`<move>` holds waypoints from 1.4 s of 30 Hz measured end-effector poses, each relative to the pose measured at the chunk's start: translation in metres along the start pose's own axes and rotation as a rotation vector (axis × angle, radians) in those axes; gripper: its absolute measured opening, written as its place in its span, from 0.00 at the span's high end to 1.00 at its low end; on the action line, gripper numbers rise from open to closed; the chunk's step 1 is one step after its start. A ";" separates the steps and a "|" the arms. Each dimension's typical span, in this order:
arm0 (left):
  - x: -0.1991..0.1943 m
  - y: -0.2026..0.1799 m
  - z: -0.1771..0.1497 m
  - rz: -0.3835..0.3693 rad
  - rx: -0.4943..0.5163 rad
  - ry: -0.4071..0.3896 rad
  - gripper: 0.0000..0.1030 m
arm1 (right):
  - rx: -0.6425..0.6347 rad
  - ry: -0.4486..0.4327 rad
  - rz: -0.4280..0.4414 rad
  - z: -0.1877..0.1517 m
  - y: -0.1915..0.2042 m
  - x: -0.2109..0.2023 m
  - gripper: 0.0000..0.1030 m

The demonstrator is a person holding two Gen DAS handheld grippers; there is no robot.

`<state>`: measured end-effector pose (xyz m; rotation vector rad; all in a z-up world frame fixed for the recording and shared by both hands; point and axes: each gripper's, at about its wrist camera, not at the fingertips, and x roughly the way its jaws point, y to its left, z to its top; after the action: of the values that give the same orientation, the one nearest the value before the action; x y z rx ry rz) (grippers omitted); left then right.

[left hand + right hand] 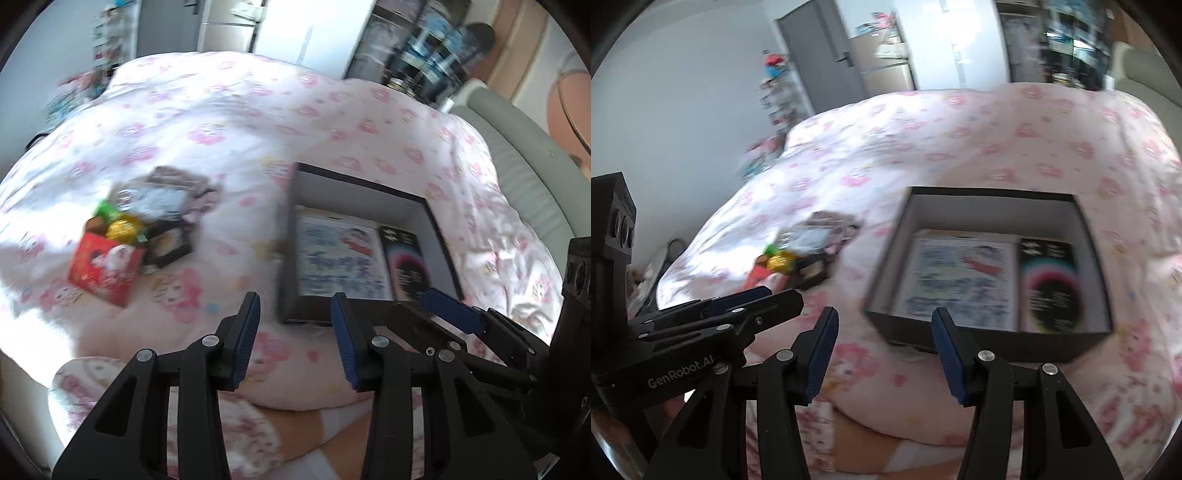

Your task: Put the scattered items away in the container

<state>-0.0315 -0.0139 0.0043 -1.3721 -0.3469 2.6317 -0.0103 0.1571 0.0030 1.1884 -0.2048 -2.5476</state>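
With both the left gripper (295,338) and right gripper (882,356) held wide open and empty, the red packet (105,267) was best approached squarely before the box (291,306).

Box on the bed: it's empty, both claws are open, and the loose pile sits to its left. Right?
Not quite. The box is not empty: a printed sheet and a black card lie flat inside, clearest in the right wrist view. Both claws are open, pile to its left.

"GenRobot.AI" on left tongs (738,306) body
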 end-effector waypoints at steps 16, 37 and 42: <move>0.046 0.173 -0.001 0.074 -0.370 0.012 0.61 | -0.161 0.159 0.064 0.030 0.113 0.145 0.52; 0.126 0.288 -0.019 0.122 -0.739 0.203 0.51 | -0.239 0.343 0.089 0.051 0.172 0.300 0.52; 0.133 0.296 -0.025 0.100 -0.802 0.206 0.49 | -0.285 0.362 0.094 0.049 0.182 0.317 0.52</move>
<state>-0.0951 -0.2627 -0.1948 -1.8722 -1.4433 2.4730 -0.1975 -0.1239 -0.1455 1.4525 0.1767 -2.1444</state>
